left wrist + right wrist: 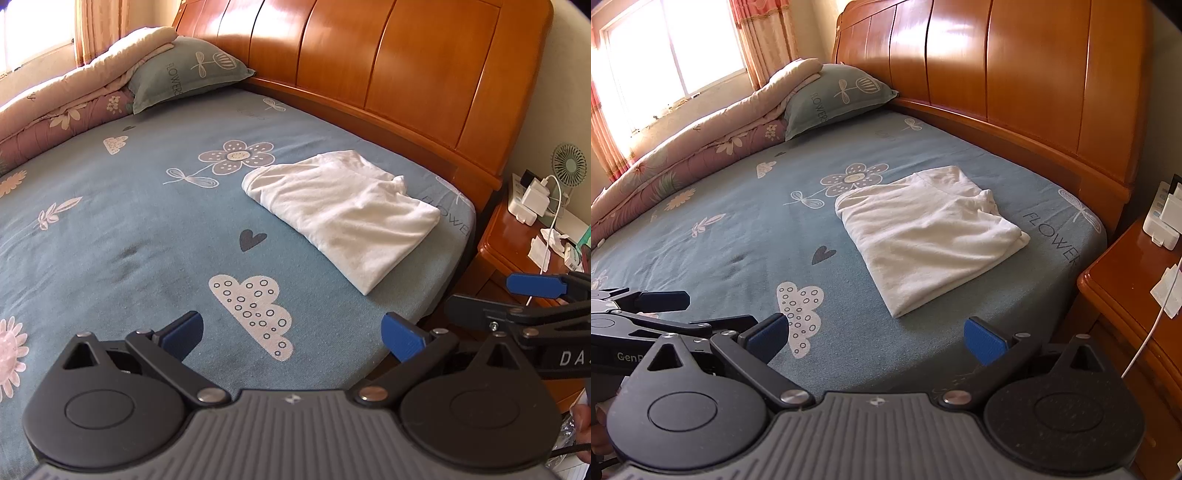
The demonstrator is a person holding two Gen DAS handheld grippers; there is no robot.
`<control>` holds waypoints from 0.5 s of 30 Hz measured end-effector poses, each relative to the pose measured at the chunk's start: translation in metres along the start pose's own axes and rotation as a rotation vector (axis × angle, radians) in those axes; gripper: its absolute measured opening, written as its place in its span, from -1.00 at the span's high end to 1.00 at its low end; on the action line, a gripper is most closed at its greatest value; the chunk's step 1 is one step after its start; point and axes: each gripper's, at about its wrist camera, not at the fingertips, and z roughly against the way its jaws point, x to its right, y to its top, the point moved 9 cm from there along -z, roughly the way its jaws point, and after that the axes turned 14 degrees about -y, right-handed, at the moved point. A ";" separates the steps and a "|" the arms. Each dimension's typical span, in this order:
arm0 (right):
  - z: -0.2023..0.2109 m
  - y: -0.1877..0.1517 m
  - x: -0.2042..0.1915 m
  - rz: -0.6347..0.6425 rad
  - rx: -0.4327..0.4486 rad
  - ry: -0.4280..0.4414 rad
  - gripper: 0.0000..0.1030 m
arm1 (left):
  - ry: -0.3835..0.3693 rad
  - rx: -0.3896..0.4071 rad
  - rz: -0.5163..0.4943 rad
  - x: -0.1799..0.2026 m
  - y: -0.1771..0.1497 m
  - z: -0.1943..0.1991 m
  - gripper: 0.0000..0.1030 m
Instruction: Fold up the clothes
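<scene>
A white garment (343, 214) lies folded into a compact rectangle on the blue patterned bed sheet (147, 221), near the headboard corner; it also shows in the right wrist view (927, 236). My left gripper (291, 336) is open and empty, held above the sheet well short of the garment. My right gripper (875, 338) is open and empty, also short of the garment. The right gripper's fingers (535, 286) show at the right edge of the left wrist view. The left gripper's finger (663, 300) shows at the left edge of the right wrist view.
A wooden headboard (388, 62) runs along the far side. A pillow (188, 70) and a rolled quilt (66, 99) lie at the far left. A wooden nightstand (1134, 295) with chargers, cables and a small fan (569, 164) stands right of the bed.
</scene>
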 end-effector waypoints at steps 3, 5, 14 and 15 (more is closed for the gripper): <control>0.000 0.000 0.000 -0.001 -0.003 0.002 -1.00 | 0.001 -0.002 -0.001 0.000 0.000 -0.001 -0.98; 0.000 -0.001 0.000 -0.002 -0.004 0.003 -1.00 | 0.001 -0.003 -0.001 0.001 0.000 -0.001 -0.98; 0.000 -0.001 -0.001 -0.004 -0.003 0.003 -1.00 | 0.001 -0.001 -0.003 0.000 0.001 -0.001 -0.98; 0.000 -0.001 -0.001 -0.004 -0.002 0.002 -1.00 | 0.001 -0.001 -0.003 0.001 0.001 -0.001 -0.98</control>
